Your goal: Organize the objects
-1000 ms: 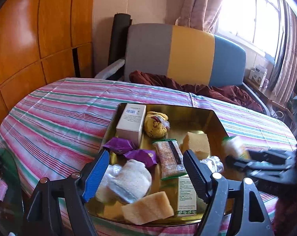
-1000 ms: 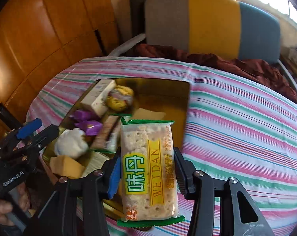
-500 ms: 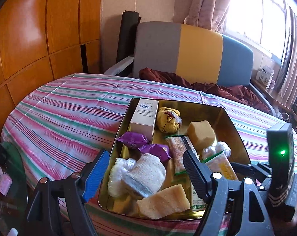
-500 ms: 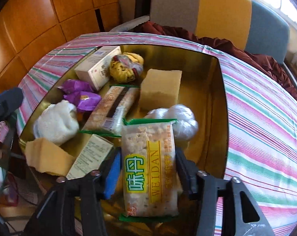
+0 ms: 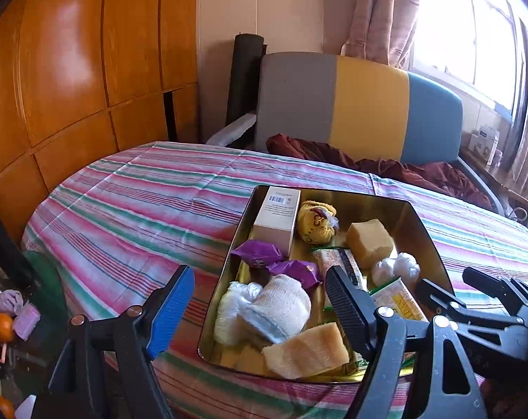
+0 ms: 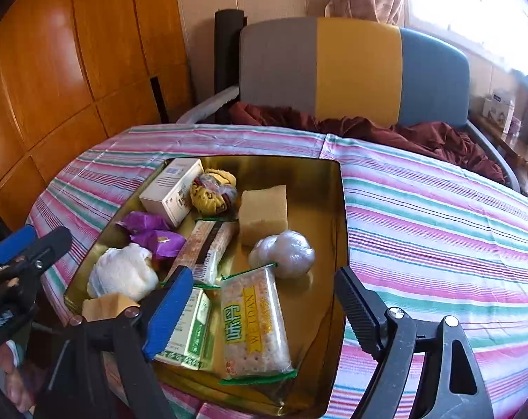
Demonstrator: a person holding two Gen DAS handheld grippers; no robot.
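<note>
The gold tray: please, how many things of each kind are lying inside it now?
In the gold tray:
Cracker packets: 2
Yellow sponges: 2
Purple wrappers: 2
Boxes: 2
Clear bags: 1
Rolled socks: 2
Total: 11

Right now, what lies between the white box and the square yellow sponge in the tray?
The yellow knotted cloth bundle lies between the white box and the yellow sponge, in both wrist views.

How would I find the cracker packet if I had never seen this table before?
Look for the gold tray on the striped tablecloth. At its near end, between the opening jaws of the right hand-held gripper but untouched, lies the cracker packet. It alone has a yellow stripe reading WEIDAN and green sealed edges; the box beside it is cardboard.
</note>
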